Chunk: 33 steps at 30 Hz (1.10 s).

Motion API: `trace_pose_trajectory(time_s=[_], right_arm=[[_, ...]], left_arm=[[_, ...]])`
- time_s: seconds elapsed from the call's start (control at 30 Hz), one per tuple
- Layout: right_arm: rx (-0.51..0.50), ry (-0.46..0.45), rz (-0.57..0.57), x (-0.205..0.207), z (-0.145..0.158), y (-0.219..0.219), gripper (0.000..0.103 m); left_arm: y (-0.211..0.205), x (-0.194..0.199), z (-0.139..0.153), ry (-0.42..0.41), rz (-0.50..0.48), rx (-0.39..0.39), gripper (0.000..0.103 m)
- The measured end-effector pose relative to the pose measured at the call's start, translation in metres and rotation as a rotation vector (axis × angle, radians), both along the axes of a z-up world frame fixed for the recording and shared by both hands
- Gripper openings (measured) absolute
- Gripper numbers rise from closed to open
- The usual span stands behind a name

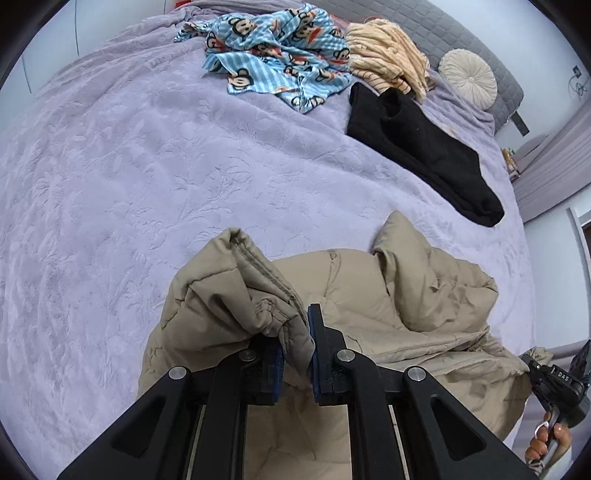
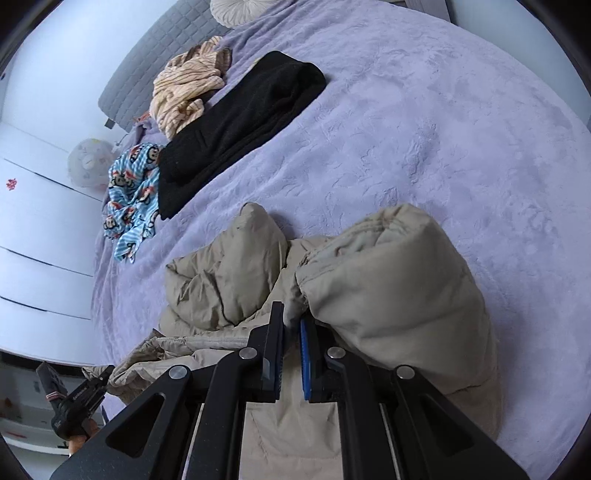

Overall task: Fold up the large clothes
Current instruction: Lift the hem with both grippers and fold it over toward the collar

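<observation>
Supervisor: State the garment's position and lie.

Operator: I have a beige puffer jacket (image 1: 369, 314) on the near part of the bed (image 1: 110, 184), which carries a lilac embossed bedspread. Its body lies bunched, long axis running roughly across in front of me between the two tongs. Both sleeve ends are lifted, cuffs pointing away from me toward the far side of the bed.

Supervisor: The tongs?

Operator: My left tongs (image 1: 297, 354) are clenched on the left sleeve cuff (image 1: 258, 295), fabric pinched between the blue pads. My right tongs (image 2: 291, 354) are clenched on the right sleeve (image 2: 388, 295), a fold of cloth caught between the pads.

Supervisor: What differs between views?

Operator: The left wrist view shows the right tongs' handle at its lower right edge with a hand (image 1: 546, 443) gripping it. The right wrist view shows the left tongs' handle at its lower left. Only the right view shows white cabinet fronts (image 2: 37, 221) beside the bed.

Supervisor: Other items?

Operator: Well apart from the jacket, a black garment (image 1: 417, 147), a blue monkey-print cloth (image 1: 277, 55), a striped peach garment (image 1: 384, 55) and a round cream cushion (image 1: 467, 79) near the grey headboard (image 1: 443, 26).
</observation>
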State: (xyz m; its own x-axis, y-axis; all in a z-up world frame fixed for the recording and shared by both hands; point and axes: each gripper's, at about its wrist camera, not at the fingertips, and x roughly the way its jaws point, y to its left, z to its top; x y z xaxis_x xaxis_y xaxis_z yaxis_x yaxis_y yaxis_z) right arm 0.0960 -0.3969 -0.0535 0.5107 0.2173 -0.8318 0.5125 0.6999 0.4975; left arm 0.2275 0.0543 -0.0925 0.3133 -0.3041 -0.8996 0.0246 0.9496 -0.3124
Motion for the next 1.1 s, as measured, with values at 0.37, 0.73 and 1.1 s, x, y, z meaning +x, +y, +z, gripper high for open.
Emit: trace_pose_trajectory(time_s=[0.37,0.73,1.1], right_arm=[[-0.042,0.132,-0.036,0.050,-0.079,-0.010,0.008],[-0.038,0.137,0.000,0.063,-0.094,-0.015,0.009],[-0.091,-0.034,0.118,-0.001,-0.002,0.027,0.031]], left_arm=[[-0.041,0.050,-0.081,0.049,-0.077,0.121,0.013],[-0.045,0.042,-0.062,0.003,-0.124,0.190,0.017],[-0.039,-0.023,0.024,-0.155,-0.201,0.066,0.017]])
